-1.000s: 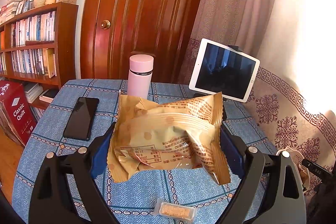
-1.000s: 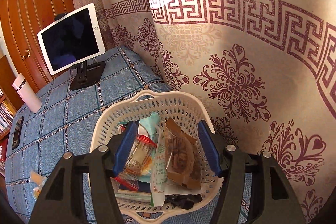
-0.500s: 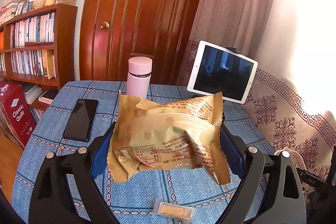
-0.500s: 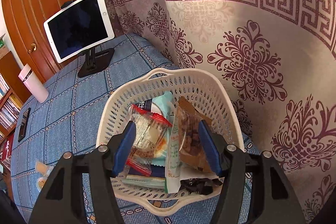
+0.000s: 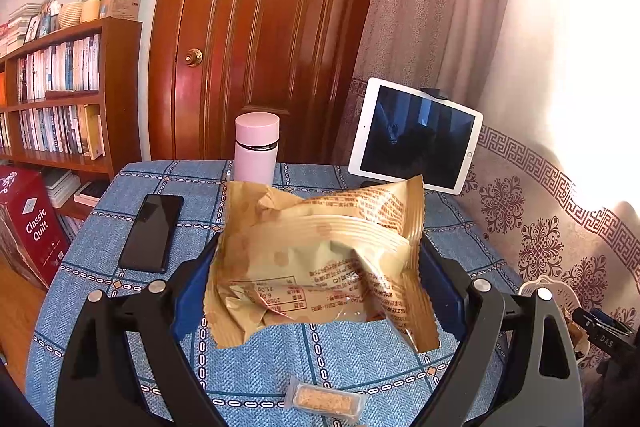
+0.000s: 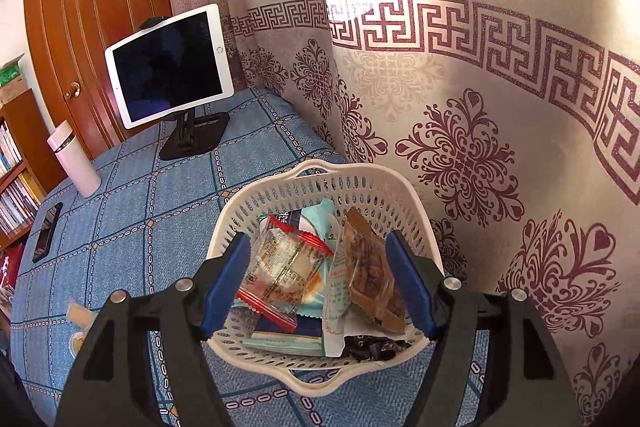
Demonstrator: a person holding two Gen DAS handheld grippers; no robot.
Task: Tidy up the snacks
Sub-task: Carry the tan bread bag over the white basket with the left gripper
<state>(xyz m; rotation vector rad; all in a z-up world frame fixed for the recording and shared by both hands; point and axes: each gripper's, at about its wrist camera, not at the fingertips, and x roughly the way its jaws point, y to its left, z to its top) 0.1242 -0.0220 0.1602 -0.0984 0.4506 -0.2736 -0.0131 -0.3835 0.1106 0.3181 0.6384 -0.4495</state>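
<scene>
A crinkled tan snack packet (image 5: pixel 328 227) hangs above the blue checked tablecloth, and my left gripper (image 5: pixel 320 245) is shut on it, a blue pad against each side. A small clear-wrapped bar (image 5: pixel 324 401) lies on the cloth just below. My right gripper (image 6: pixel 318 237) hovers over the white slotted basket (image 6: pixel 256 195), and its jaws are opening. Between and below them lie a red-edged clear packet (image 6: pixel 284 263) and a brown packet (image 6: pixel 368 267), resting on other snacks in the basket. The pads do not press on either.
At the back of the table stand a pink bottle (image 5: pixel 256 147) and a tablet on a black stand (image 6: pixel 172 67). A black phone (image 5: pixel 152 231) lies at the left. A patterned curtain (image 6: pixel 460 155) hangs right behind the basket. A bookshelf (image 5: pixel 60 91) stands beyond the table.
The right gripper's jaws have spread wider over the basket, away from the red-edged and brown packets. The left gripper still holds the tan packet in the same place.
</scene>
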